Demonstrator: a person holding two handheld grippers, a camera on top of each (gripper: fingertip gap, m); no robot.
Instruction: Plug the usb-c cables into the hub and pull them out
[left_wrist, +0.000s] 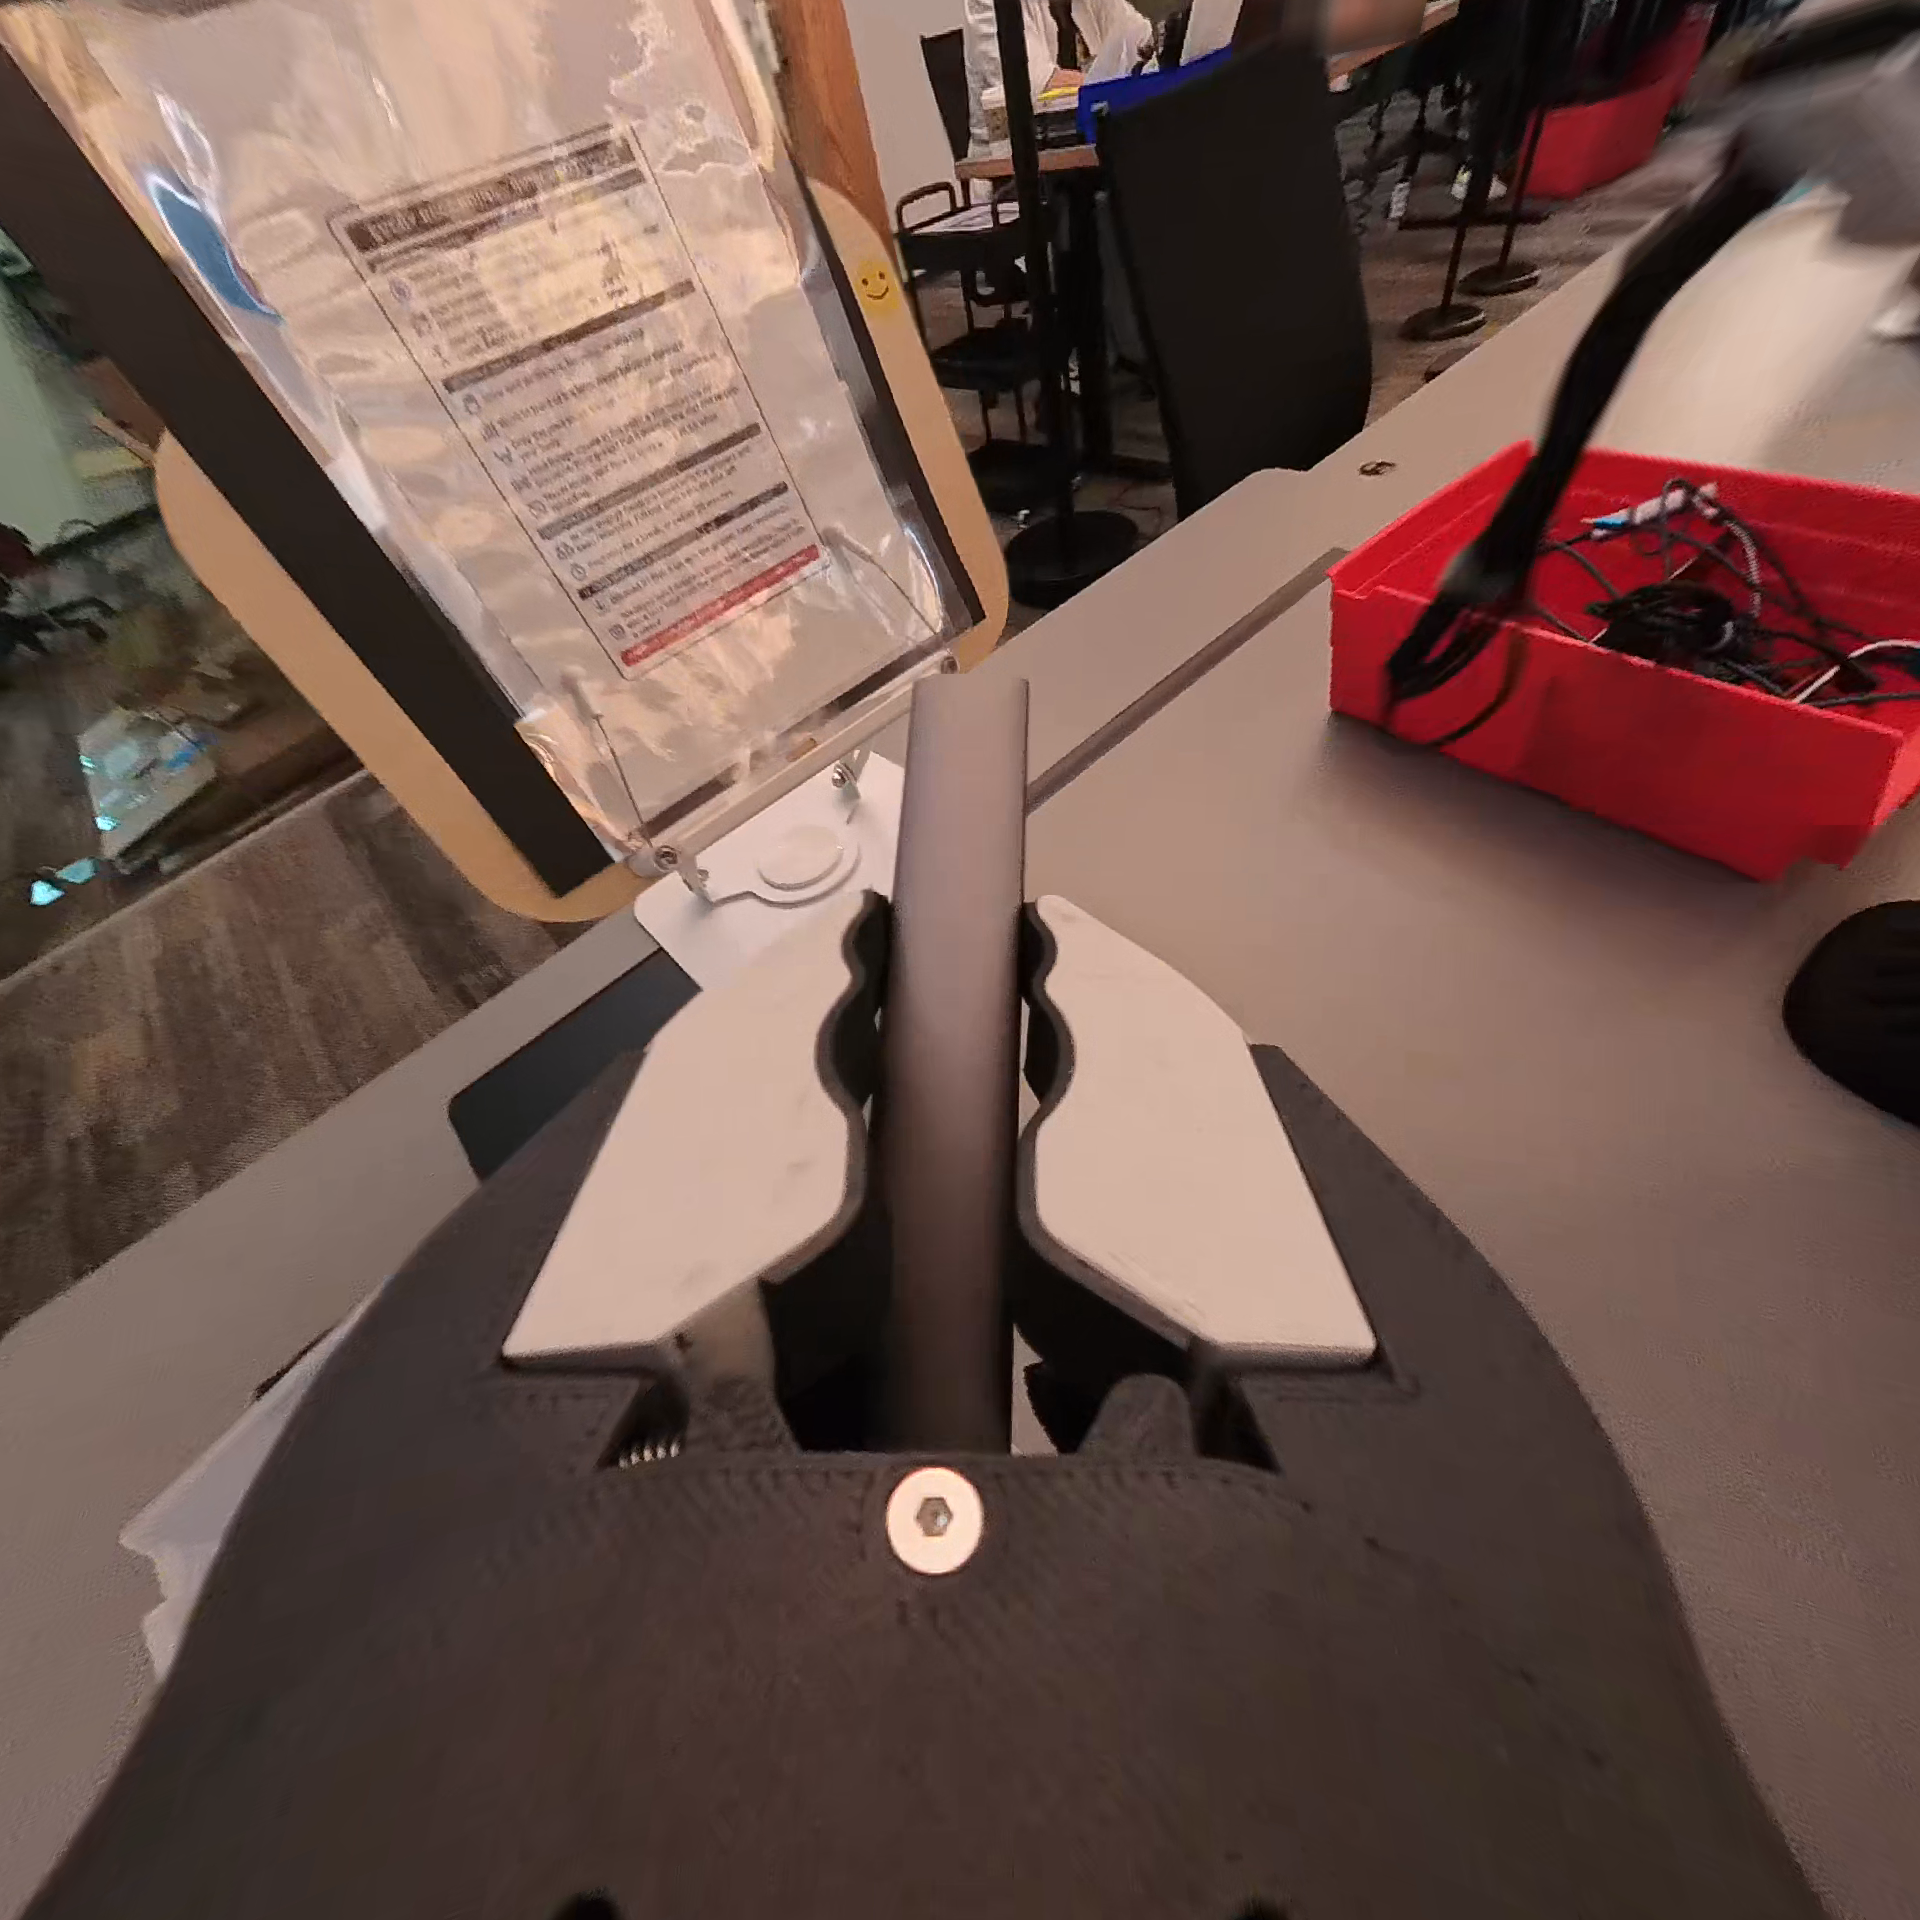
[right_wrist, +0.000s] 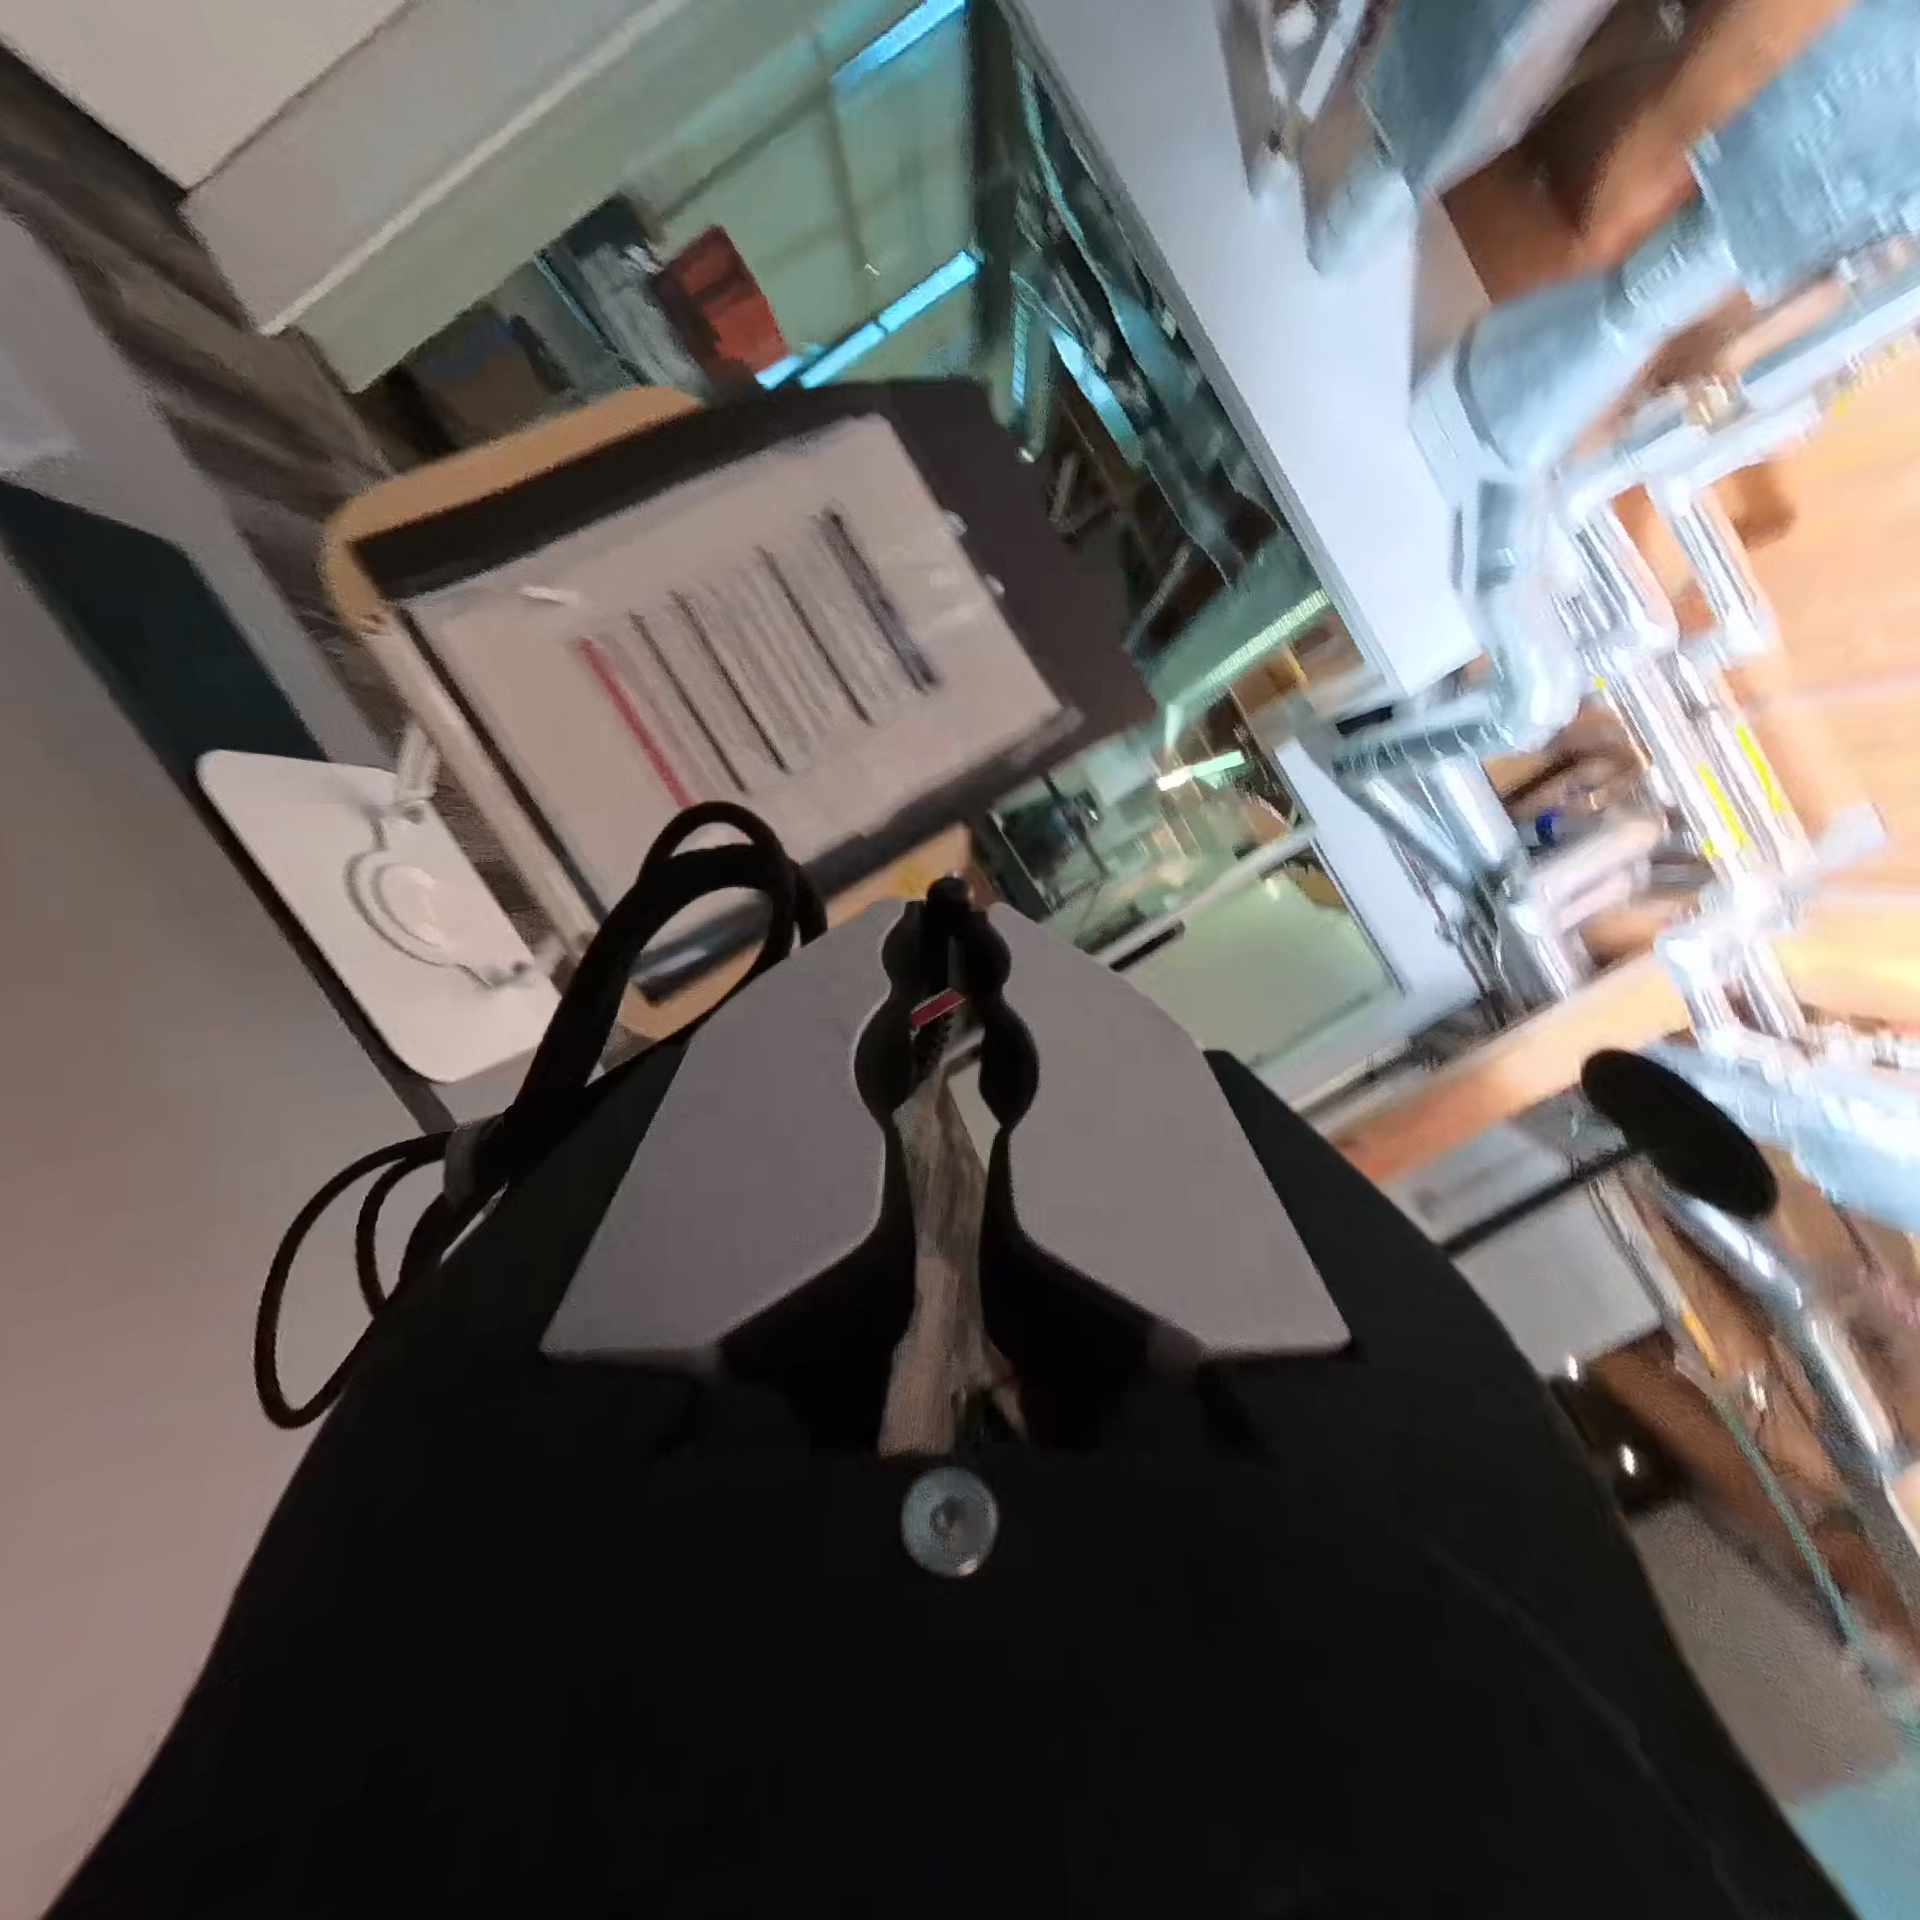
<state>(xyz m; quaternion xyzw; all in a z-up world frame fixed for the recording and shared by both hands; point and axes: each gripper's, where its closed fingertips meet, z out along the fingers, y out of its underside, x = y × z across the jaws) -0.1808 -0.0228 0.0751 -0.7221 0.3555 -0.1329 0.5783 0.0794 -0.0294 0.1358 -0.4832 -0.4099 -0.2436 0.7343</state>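
Note:
My left gripper (left_wrist: 956, 925) is shut on the hub (left_wrist: 951, 1091), a dark grey flat bar held edge-on between the fingers, pointing forward above the grey table (left_wrist: 1351, 1091). My right gripper (right_wrist: 948, 920) is shut on a black usb-c cable; its plug tip (right_wrist: 948, 896) pokes out past the fingertips. The cable's slack (right_wrist: 592, 987) loops off to the left. In the left wrist view that cable (left_wrist: 1548, 468) hangs blurred over a red bin (left_wrist: 1621, 769), well right of the hub. The hub's ports are hidden.
The red bin at the right holds several tangled cables (left_wrist: 1683, 613). A clear sign holder (left_wrist: 582, 416) on a white base (left_wrist: 769, 883) stands just beyond the hub; it also shows in the right wrist view (right_wrist: 727, 665). A black object (left_wrist: 1860, 997) lies at the right edge. Across from one pair of fingers to the other is roughly 25 cm.

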